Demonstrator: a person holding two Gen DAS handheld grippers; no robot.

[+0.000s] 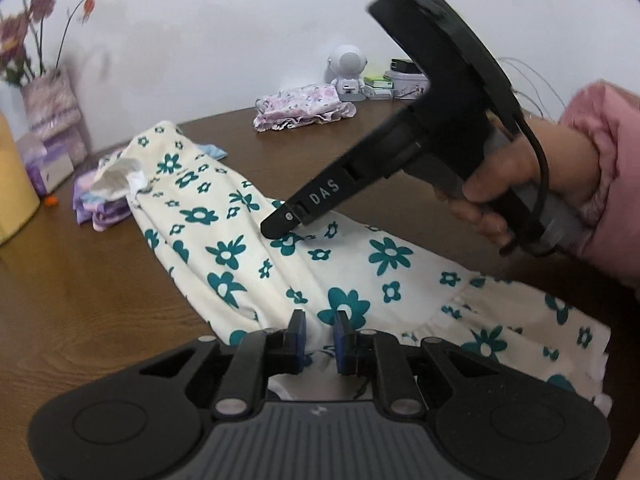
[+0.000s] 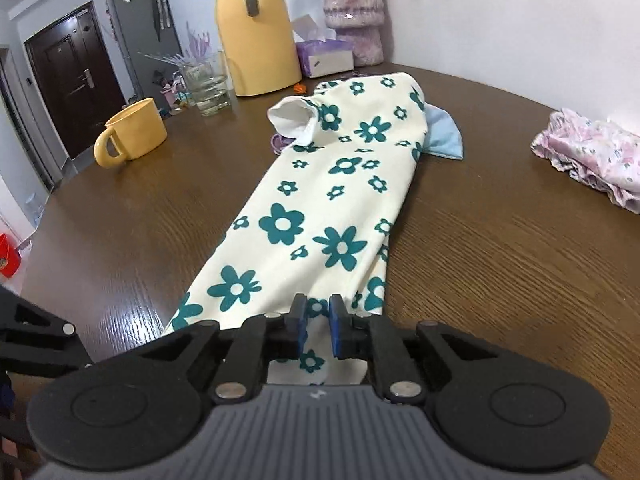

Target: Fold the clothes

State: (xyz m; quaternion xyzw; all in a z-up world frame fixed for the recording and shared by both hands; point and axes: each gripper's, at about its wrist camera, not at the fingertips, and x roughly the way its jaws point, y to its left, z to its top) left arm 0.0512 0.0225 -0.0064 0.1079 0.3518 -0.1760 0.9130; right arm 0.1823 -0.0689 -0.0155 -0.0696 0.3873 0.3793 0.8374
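Observation:
A cream dress with teal flowers (image 1: 248, 248) lies lengthwise on the brown wooden table (image 1: 80, 280), folded into a long strip; it also shows in the right wrist view (image 2: 320, 208). My left gripper (image 1: 320, 320) hovers over the dress's gathered hem, its jaws slightly apart with cloth beneath them. My right gripper (image 2: 318, 312) is over the near end of the strip, its jaws slightly apart; in the left wrist view its tip (image 1: 280, 224) touches the middle of the dress. Whether either jaw pinches cloth is not clear.
A folded pink floral garment (image 1: 304, 108) (image 2: 592, 156) lies apart on the table. A purple and blue garment (image 1: 100, 200) lies under the dress's far end. A yellow mug (image 2: 132, 132), a glass (image 2: 208, 88), a yellow jug (image 2: 256, 32), a tissue box (image 2: 324, 56) and a vase (image 2: 352, 8) stand at the far edge.

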